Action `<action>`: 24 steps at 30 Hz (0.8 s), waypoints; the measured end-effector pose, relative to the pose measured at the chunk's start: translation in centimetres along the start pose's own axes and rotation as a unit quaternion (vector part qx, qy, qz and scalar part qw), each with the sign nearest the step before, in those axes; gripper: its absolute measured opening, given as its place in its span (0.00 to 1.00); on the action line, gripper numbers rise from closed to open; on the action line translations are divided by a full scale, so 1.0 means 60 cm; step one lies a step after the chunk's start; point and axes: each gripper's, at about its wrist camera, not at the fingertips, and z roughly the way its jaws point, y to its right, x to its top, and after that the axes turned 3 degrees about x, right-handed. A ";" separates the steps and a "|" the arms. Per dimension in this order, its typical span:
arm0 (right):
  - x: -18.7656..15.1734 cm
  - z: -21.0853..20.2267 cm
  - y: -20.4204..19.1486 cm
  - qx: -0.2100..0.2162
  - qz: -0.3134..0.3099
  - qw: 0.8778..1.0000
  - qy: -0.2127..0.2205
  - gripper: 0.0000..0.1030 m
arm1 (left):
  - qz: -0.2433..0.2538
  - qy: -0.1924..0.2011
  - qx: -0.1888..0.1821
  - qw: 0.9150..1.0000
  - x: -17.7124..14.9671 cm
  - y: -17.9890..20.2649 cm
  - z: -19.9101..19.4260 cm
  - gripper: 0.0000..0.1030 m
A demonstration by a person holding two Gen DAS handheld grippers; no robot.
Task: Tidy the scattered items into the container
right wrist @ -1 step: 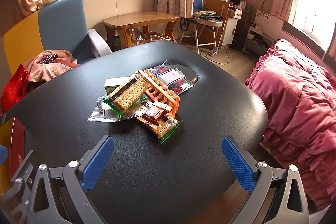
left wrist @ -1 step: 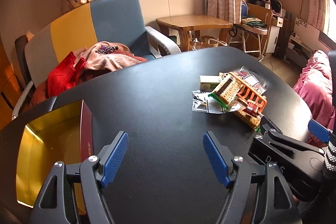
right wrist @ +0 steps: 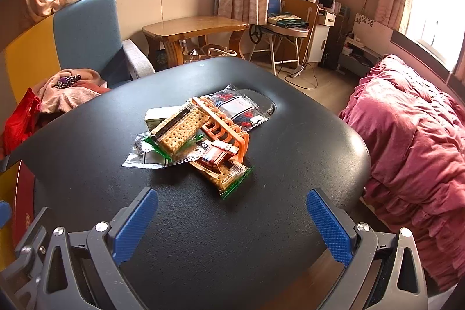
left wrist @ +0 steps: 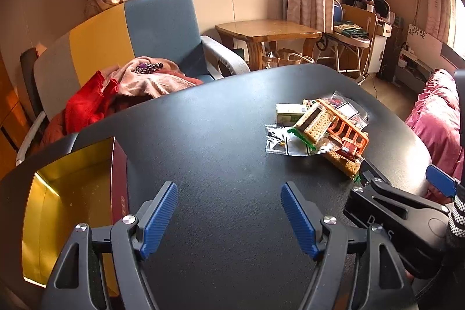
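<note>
A heap of items lies on the black table (right wrist: 203, 237): a cracker pack (right wrist: 180, 132), an orange plastic rack (right wrist: 223, 130), a second cracker pack (right wrist: 229, 176), a small red packet (right wrist: 216, 156), clear bags (right wrist: 244, 109) and a pale box (right wrist: 158, 115). The heap also shows in the left wrist view (left wrist: 319, 132). An open red tin with a gold inside (left wrist: 72, 193) stands at the table's left. My left gripper (left wrist: 229, 217) is open and empty beside the tin. My right gripper (right wrist: 232, 225) is open and empty just short of the heap.
A blue and yellow armchair (left wrist: 139, 31) with red and pink clothes (left wrist: 122, 89) stands behind the table. A wooden side table (right wrist: 194, 28) and a chair are further back. A pink bedspread (right wrist: 412, 135) lies right of the table's edge.
</note>
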 end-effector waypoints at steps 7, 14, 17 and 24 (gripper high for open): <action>-0.010 -0.002 0.007 0.003 0.005 1.000 0.012 1.00 | 0.004 -0.004 -0.006 1.000 -0.009 0.004 -0.009 0.73; -0.011 0.003 0.014 0.003 0.003 1.000 -0.009 1.00 | 0.015 -0.014 -0.011 1.000 -0.017 0.023 -0.009 0.73; -0.013 0.001 0.019 0.006 0.006 1.000 -0.009 1.00 | 0.021 -0.018 -0.018 0.999 -0.024 0.026 -0.005 0.73; -0.011 0.015 0.044 0.080 0.006 0.997 -0.009 1.00 | 0.041 -0.038 -0.035 0.998 -0.068 0.027 0.015 0.73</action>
